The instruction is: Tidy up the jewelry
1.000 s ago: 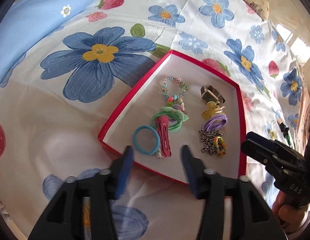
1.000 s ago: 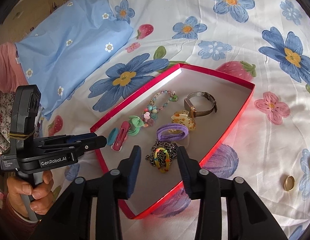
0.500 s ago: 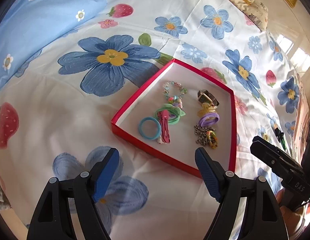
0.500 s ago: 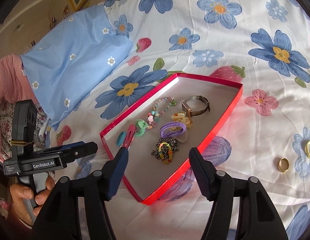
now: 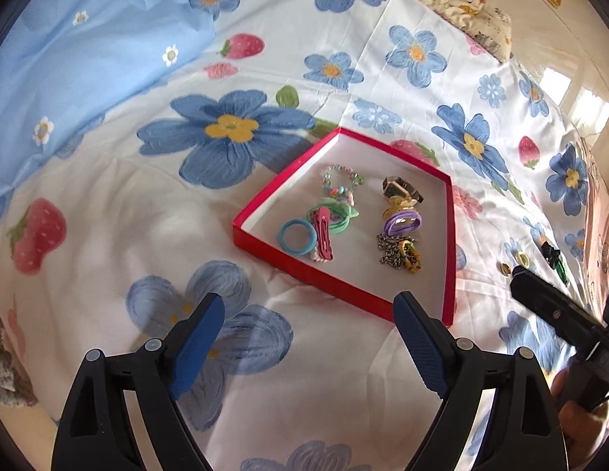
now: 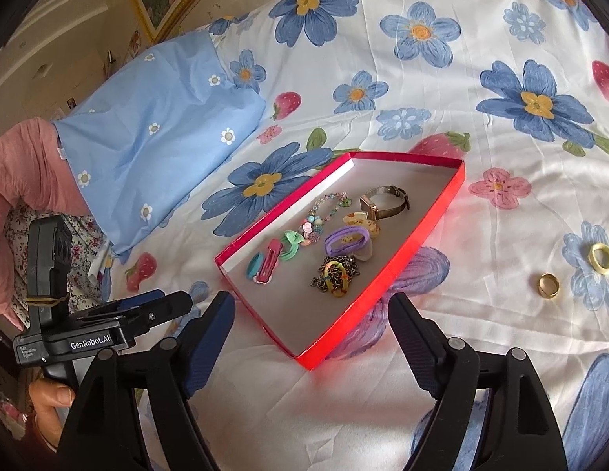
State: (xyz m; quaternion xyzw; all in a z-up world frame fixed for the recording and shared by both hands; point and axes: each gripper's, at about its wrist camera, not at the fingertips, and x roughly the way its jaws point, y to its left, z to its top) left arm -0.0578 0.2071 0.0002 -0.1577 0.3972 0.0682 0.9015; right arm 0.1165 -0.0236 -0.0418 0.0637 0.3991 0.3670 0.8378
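A shallow red box (image 5: pixel 343 289) lies on the flowered bedsheet and holds a blue hair tie (image 5: pixel 297 236), a pink clip (image 5: pixel 324 231), a bead bracelet (image 5: pixel 341 180), a watch (image 5: pixel 400 190), a purple hair tie (image 5: pixel 402 223) and a chain with a coloured ring (image 5: pixel 400 253). My left gripper (image 5: pixel 309 301) hovers before the box's near wall, jaws opening, nothing between them. My right gripper (image 6: pixel 312 302) hangs near the box (image 6: pixel 426 235) corner, jaws also opening and empty. A gold ring (image 6: pixel 548 285) and a yellow ring (image 6: pixel 601 258) lie loose on the sheet to the right.
A light blue pillow (image 6: pixel 155 137) lies left of the box. A patterned cushion (image 5: pixel 461 4) sits at the far bed edge. A small black-and-green item (image 5: pixel 553 257) rests on the sheet at right. A pink sleeve (image 6: pixel 26 168) and a hand fill the left edge.
Both grippers have drawn back and upward from the box, which now looks smaller and farther. Both pairs of jaws have spread much wider. The jewelry in the box has not moved.
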